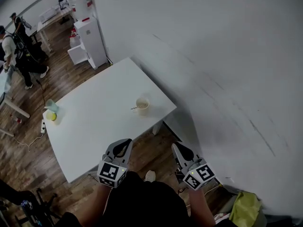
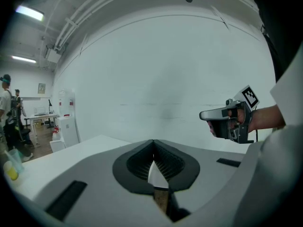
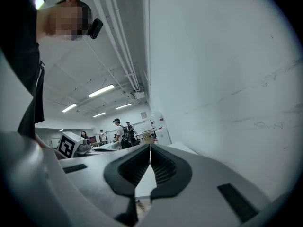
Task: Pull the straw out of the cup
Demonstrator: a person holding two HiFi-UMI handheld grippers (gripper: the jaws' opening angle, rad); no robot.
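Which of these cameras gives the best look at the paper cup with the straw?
The head view: the paper cup stands in full sight on the white table, its straw leaning out leftward. Neither gripper view shows it.

Even ceiling-strip light; fisheye edges vignetted; soft

Straw point(image 1: 134, 109) in cup point(image 1: 142, 106), cup on table point(image 1: 102, 115) (right side)
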